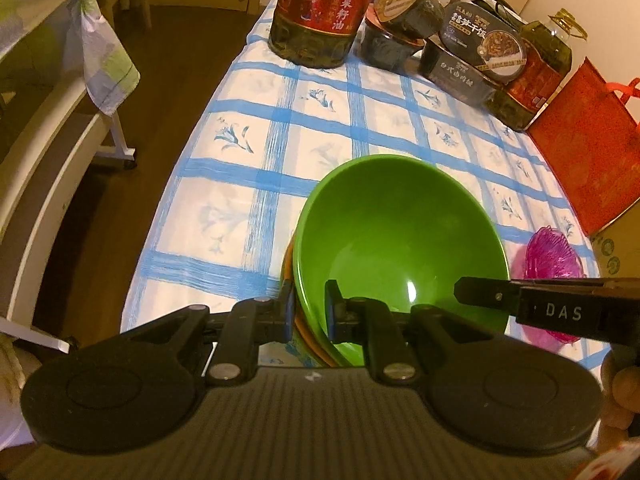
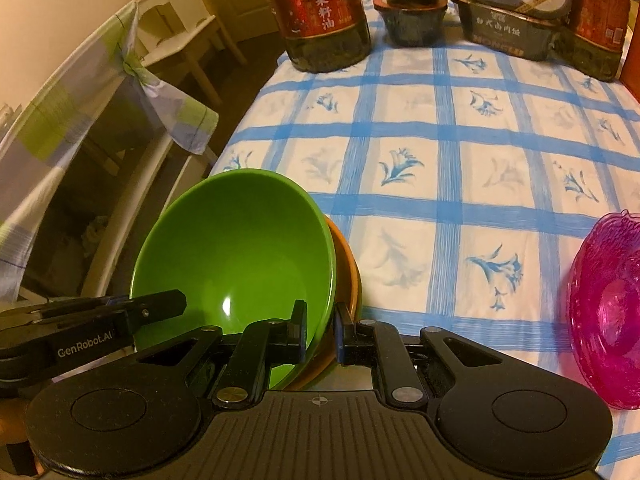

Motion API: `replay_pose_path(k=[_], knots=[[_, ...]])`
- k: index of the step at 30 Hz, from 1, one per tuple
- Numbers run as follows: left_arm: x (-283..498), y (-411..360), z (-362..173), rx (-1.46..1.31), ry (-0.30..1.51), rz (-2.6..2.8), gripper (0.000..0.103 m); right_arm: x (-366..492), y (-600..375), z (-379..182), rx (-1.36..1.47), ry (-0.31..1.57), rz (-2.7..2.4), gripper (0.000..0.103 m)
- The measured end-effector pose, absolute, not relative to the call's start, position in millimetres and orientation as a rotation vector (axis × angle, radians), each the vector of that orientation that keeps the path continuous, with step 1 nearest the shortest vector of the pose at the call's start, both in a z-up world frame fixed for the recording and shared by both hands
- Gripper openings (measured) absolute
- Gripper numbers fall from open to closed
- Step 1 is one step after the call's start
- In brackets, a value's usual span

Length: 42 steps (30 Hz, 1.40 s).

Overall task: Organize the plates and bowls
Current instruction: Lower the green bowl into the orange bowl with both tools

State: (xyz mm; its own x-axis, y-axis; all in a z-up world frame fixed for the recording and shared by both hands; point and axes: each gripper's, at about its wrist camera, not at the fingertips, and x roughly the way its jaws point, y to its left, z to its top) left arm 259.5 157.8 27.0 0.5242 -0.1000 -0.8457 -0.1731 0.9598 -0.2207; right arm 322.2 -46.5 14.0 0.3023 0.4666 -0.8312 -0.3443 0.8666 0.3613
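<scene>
A green bowl (image 1: 400, 240) sits nested in an orange bowl (image 1: 304, 328) over the blue-checked tablecloth. My left gripper (image 1: 310, 308) is shut on the near left rims of the nested bowls. In the right wrist view the green bowl (image 2: 236, 256) sits in the orange bowl (image 2: 346, 276), and my right gripper (image 2: 320, 330) is shut on their near right rims. Each gripper shows in the other's view: the right gripper (image 1: 464, 292), the left gripper (image 2: 176, 306). A pink translucent bowl (image 2: 608, 308) stands to the right; it also shows in the left wrist view (image 1: 552, 260).
At the table's far end stand a large red-labelled oil bottle (image 1: 324, 12), dark instant-meal tubs (image 1: 472, 56) and a second oil bottle (image 1: 536, 76). A red bag (image 1: 584, 148) stands at the right. A chair with a checked cloth (image 2: 80, 132) stands left of the table edge.
</scene>
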Motion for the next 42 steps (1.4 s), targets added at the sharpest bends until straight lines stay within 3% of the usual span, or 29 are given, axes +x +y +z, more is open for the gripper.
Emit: replay_pose_path(k=[11, 17, 23, 26, 27, 28, 42], knots=[[261.2, 157.7, 25.9, -0.28, 1.019, 0.05, 0.013, 324.2, -44.7, 13.8, 0.093, 1.14, 0.545, 0.014], [259.5, 164.3, 29.3, -0.307, 0.993, 0.054, 0.013, 323.3, -60.3, 22.7, 0.149, 1.074, 0.543, 0.029], [257.9, 162.4, 33.8, -0.317, 0.977, 0.044, 0.013, 320.3, -76.5, 32.2, 0.202, 1.027, 0.539, 0.03], [258.1, 160.5, 33.7, -0.317, 0.976, 0.045, 0.014, 318.7, -76.2, 32.5, 0.187, 1.02, 0.541, 0.023], [258.0, 160.4, 33.6, -0.317, 0.975, 0.047, 0.014, 318.5, -76.0, 31.3, 0.192, 1.024, 0.545, 0.01], [258.1, 160.6, 33.4, -0.318, 0.975, 0.048, 0.014, 319.3, -75.9, 30.0, 0.202, 1.028, 0.55, 0.004], [257.3, 162.4, 29.2, -0.332, 0.981, 0.051, 0.014, 321.1, -77.1, 18.2, 0.23, 1.058, 0.546, 0.003]])
